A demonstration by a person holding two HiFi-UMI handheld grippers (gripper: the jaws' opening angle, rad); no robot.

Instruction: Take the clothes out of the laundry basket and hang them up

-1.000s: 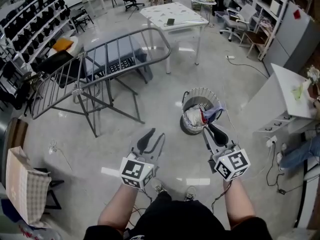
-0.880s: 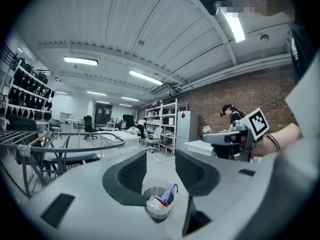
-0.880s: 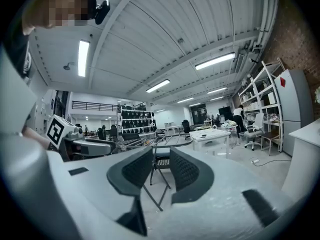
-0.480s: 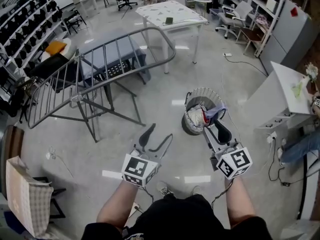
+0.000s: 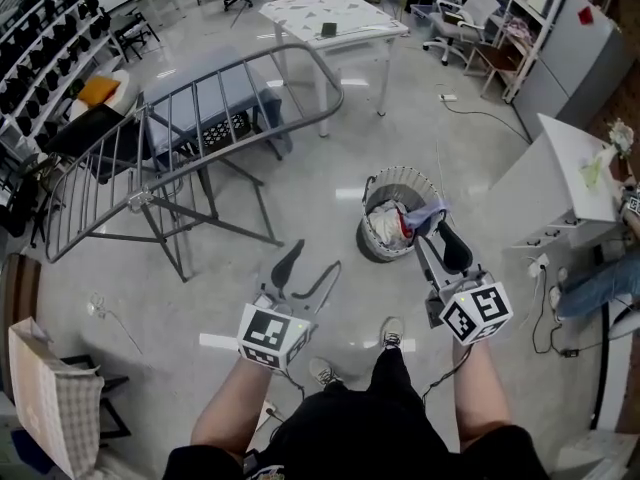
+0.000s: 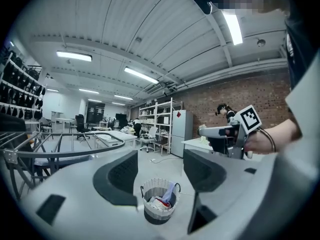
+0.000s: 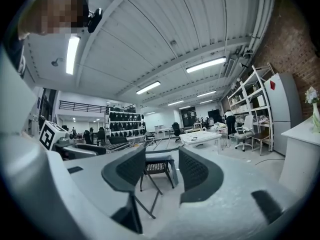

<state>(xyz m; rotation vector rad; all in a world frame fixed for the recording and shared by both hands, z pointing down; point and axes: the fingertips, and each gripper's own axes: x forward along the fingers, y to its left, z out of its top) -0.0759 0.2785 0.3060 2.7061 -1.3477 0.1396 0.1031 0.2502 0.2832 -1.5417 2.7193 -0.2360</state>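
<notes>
Going to the basket (image 5: 372,240) to get clothes (image 5: 393,226).
Left gripper (image 5: 312,267) and right gripper (image 5: 447,240) have just been opening; jaws apart, empty. Basket is just past the right one. Next, dip in and grab one, maybe the top one.

From my seat I count one laundry basket (image 5: 400,173). The clothes (image 5: 395,226) in it are bunched together, so I cannot put a number on them. I see one metal drying rack (image 5: 135,200) and one grey cloth (image 5: 200,93). There is one white worktop (image 5: 350,13), one fridge (image 5: 575,43) and one checked bag (image 5: 55,388). Two shoes (image 5: 392,334) show below me. The dark items on the wall rack (image 5: 60,43) are too small to count.
</notes>
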